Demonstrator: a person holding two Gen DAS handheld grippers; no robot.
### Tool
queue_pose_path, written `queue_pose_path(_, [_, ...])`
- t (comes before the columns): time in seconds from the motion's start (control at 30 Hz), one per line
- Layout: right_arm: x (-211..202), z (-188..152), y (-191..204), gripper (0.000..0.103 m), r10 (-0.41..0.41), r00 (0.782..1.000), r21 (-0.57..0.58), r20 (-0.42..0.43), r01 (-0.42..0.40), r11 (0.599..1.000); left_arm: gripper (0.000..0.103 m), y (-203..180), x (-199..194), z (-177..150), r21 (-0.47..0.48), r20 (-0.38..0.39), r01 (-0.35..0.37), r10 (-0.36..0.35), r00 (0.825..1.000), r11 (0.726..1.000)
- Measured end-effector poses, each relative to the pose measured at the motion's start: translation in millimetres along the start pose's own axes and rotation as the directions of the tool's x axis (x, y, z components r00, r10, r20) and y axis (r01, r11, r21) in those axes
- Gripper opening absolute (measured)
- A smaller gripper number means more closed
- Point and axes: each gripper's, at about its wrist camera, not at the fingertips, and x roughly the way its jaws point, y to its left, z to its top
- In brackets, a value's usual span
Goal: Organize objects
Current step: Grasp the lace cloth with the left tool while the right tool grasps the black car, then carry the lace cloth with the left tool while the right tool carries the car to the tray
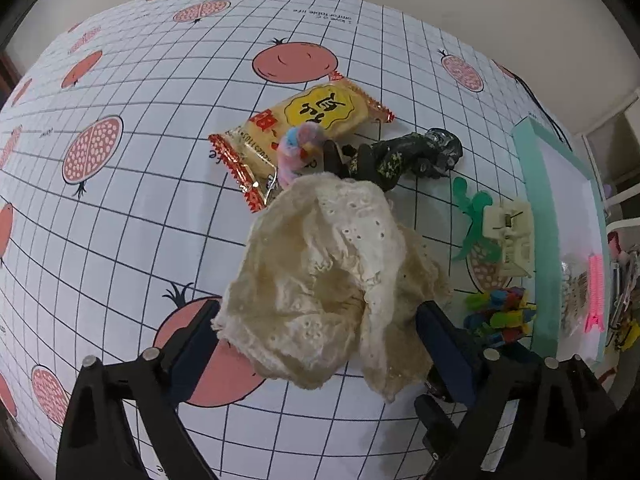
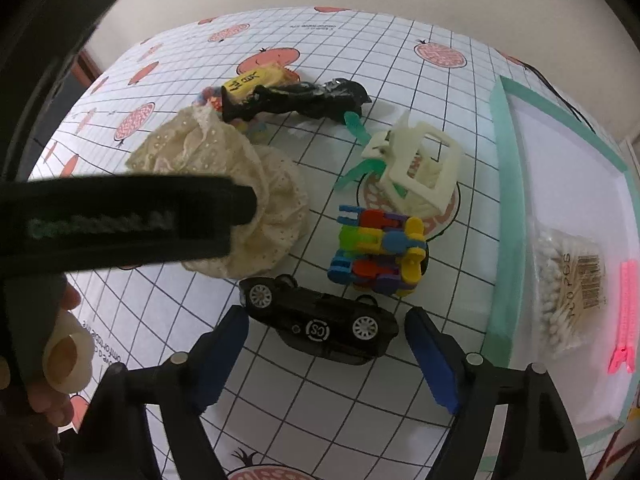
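My left hand-held gripper (image 1: 318, 344) is wide open, and the lacy cream cloth (image 1: 332, 280) sits between its two blue fingers (image 1: 196, 340), which hold nothing yet. My right hand-held gripper (image 2: 326, 350) is wide open too, with the black toy car (image 2: 320, 326) lying between its fingers, and it holds nothing. I think the step now is to close on the cloth. The cloth is soft and floppy, so I should grab a thick bunch near the middle, not a thin edge, and lift slowly so nothing drags. Just past the car is a bundle of bright clips (image 2: 378, 252), then a white hair claw (image 2: 416, 168) touching a green plastic piece (image 2: 356, 128). Farther away lie a dark crumpled thing (image 1: 404, 156), a fuzzy pink and blue toy (image 1: 298, 150) and a yellow snack pack (image 1: 304, 132). The green tray (image 2: 502, 216) stands on my right with a bag of cotton swabs (image 2: 568, 292) in it. The tabletop (image 1: 140, 216) is bare on my left, so there is room there, but the right side is crowded.
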Motion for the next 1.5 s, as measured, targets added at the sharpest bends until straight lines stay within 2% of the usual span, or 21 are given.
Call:
queue_pose_path(0.33, [-1.3, 0.2, -1.6, 0.069, -0.022, 1.0, -0.016, 0.002, 0.022, 1.0, 0.081, -5.3, -0.1, 0.6, 0.029, 0.019, -0.038, 0.038, 0.999, 0.999])
queue_pose_path(0.47, [-3.1, 1.2, -4.0, 0.059, -0.021, 1.0, -0.012, 0.005, 0.021, 1.0, 0.07, -5.5, -3.4, -0.9, 0.039, 0.028, -0.035, 0.034, 0.999, 0.999])
queue_pose_path(0.63, [-5.4, 0.7, -5.3, 0.059, -0.011, 1.0, -0.013, 0.005, 0.011, 1.0, 0.056, -9.0, -3.3, 0.4, 0.049, 0.034, -0.019, 0.017, 0.999, 0.999])
queue_pose_path(0.7, [-5.9, 1.1, -5.0, 0.059, -0.003, 1.0, -0.016, 0.004, 0.003, 1.0, 0.042, -9.2, -3.5, 1.2, 0.051, 0.032, 0.0, -0.002, 0.999, 0.999])
queue_pose_path(0.9, [-7.3, 1.4, -5.1, 0.058, 0.009, 1.0, -0.015, 0.003, -0.009, 1.0, 0.026, -9.9, -4.4, 2.3, 0.053, 0.02, 0.037, -0.038, 0.999, 0.998])
queue_pose_path(1.07, [-6.8, -1.3, -3.1, 0.058, 0.012, 1.0, -0.006, 0.001, -0.012, 1.0, 0.022, -9.7, -6.5, 4.0, 0.056, 0.017, 0.031, -0.032, 0.999, 0.998])
queue_pose_path(1.17, [-7.9, -1.3, -4.2, 0.058, 0.011, 1.0, -0.001, 0.0, -0.011, 1.0, 0.021, 3.8, -13.5, -0.1, 0.061, 0.017, 0.032, -0.033, 0.999, 0.998])
queue_pose_path(1.5, [-21.1, -3.3, -9.5, 0.058, 0.027, 0.999, 0.015, 0.031, -0.028, 1.0, 0.02, 4.4, -36.9, -4.3, 0.055, 0.055, 0.031, -0.034, 0.998, 0.998])
